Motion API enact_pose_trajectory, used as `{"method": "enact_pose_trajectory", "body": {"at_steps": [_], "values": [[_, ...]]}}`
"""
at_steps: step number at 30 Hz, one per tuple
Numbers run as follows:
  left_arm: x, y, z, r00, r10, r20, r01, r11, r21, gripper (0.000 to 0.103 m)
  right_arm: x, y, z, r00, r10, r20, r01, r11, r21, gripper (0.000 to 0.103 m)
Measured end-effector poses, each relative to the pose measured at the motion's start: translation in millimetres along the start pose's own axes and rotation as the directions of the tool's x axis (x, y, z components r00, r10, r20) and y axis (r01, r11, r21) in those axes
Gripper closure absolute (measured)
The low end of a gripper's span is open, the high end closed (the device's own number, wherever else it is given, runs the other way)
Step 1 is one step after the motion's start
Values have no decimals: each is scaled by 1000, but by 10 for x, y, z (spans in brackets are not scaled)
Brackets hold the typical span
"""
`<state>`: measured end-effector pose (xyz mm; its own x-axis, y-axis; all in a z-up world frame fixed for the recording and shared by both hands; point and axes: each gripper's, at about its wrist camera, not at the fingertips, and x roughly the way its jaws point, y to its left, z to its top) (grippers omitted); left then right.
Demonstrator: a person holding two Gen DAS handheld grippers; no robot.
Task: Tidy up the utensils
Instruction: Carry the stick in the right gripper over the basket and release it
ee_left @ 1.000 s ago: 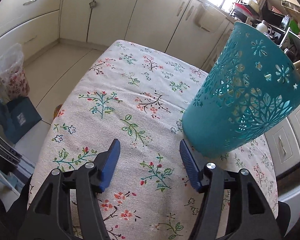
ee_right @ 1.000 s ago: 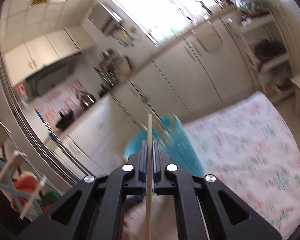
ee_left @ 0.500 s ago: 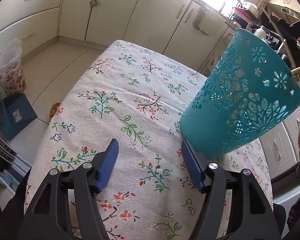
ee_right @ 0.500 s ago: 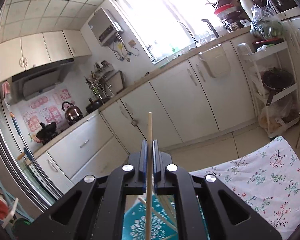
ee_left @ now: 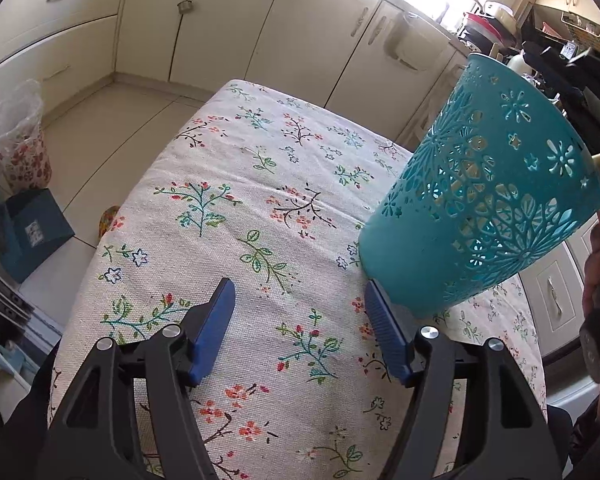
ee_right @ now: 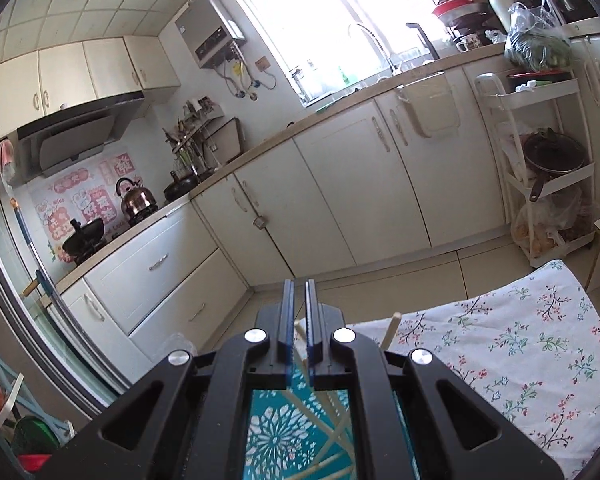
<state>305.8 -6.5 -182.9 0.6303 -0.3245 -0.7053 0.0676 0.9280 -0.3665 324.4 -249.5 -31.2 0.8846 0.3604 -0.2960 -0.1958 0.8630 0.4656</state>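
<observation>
The left gripper (ee_left: 300, 320) hangs low over the flowered tablecloth (ee_left: 236, 184) with its blue pads well apart and nothing between them, the right-hand pad just beside the foot of the teal basket (ee_left: 480, 208), probably to steady it. The right gripper (ee_right: 298, 320) hovers above the basket's mouth, its pads together and empty, which suggests its chopstick has gone in. Pale chopsticks (ee_right: 390, 330) lean inside the basket, so the table looks cleared; beyond stand the cream cabinets (ee_right: 340, 184) and the bright window (ee_right: 340, 12)
</observation>
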Motion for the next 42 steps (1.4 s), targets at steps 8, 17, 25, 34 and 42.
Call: {"method": "enact_pose_trajectory", "body": {"at_steps": [8, 17, 25, 34, 42], "values": [[7, -1, 0, 1000, -9, -1, 9, 1000, 0, 37, -377, -117, -53, 999, 4, 48, -5, 1000, 28, 90], [11, -13, 0, 1000, -12, -4, 12, 1000, 10, 32, -677, -523, -200, 999, -49, 21, 46, 991, 127, 82], [19, -30, 3, 1000, -8, -8, 8, 1000, 22, 30, -276, -656, 57, 987, -145, -68, 155, 973, 169, 78], [8, -5, 3, 1000, -21, -5, 21, 1000, 14, 30, 142, -339, 285, 967, -67, -247, 66, 998, -12, 71], [-7, -16, 13, 1000, 7, -6, -6, 1000, 24, 16, -530, -406, -135, 976, -59, -209, 69, 997, 43, 61]]}}
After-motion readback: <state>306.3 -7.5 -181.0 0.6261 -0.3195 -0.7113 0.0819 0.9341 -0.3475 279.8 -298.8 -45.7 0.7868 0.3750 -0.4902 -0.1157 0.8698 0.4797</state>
